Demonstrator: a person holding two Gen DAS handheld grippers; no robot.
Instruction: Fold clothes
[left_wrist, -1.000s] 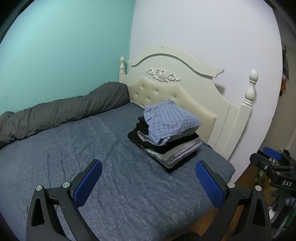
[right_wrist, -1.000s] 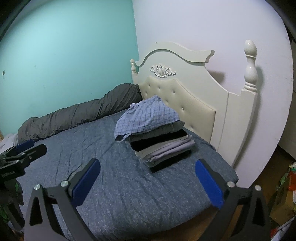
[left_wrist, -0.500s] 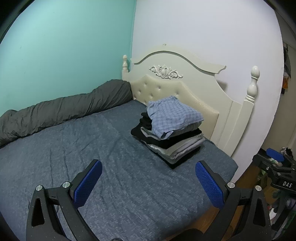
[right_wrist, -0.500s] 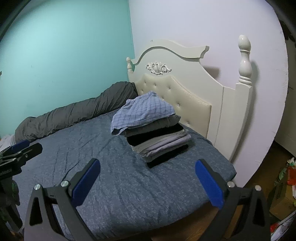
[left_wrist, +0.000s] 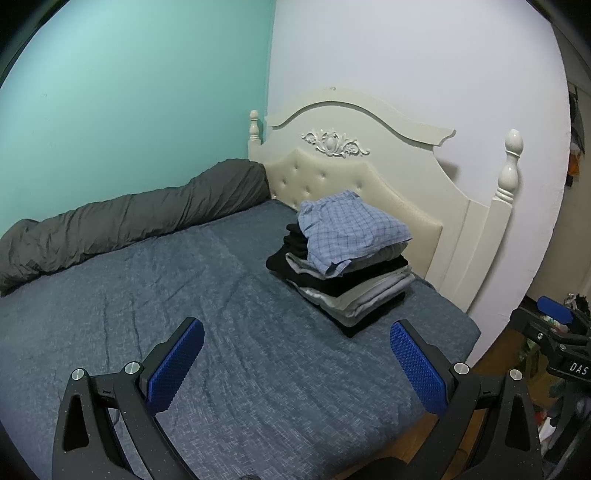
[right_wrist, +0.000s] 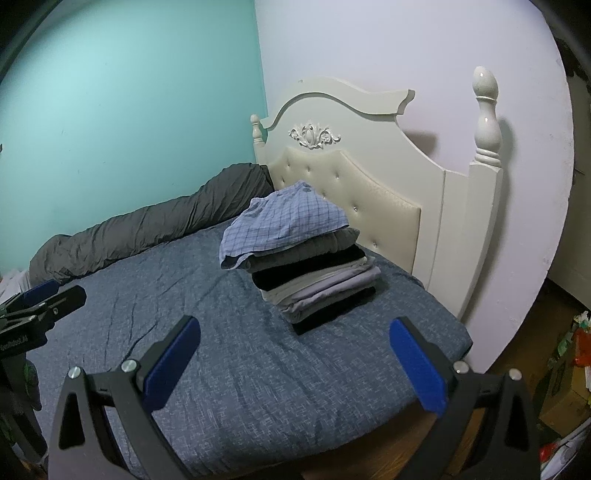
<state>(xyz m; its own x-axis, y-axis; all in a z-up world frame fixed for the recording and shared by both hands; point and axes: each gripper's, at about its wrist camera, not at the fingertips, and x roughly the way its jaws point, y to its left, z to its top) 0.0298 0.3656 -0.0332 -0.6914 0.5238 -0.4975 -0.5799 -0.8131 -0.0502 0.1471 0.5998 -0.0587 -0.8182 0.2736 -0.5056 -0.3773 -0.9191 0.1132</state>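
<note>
Clothes sit in one stack (left_wrist: 343, 262) on the bed (left_wrist: 184, 295), at its far right by the cream headboard (left_wrist: 369, 173); a blue checked garment (left_wrist: 351, 229) lies on top, with black and grey folded layers under it that I cannot count exactly. One rolled grey duvet (left_wrist: 129, 218) lies along the far left edge against the teal wall (left_wrist: 129, 92). I hold two claws: my left claw (left_wrist: 295, 358) and my right claw (right_wrist: 293, 356) both gape wide and grip nothing, hovering over the near edge of the bed. Compared with a second ago, both have drawn back from the stack, which now looks smaller and farther away.
</note>
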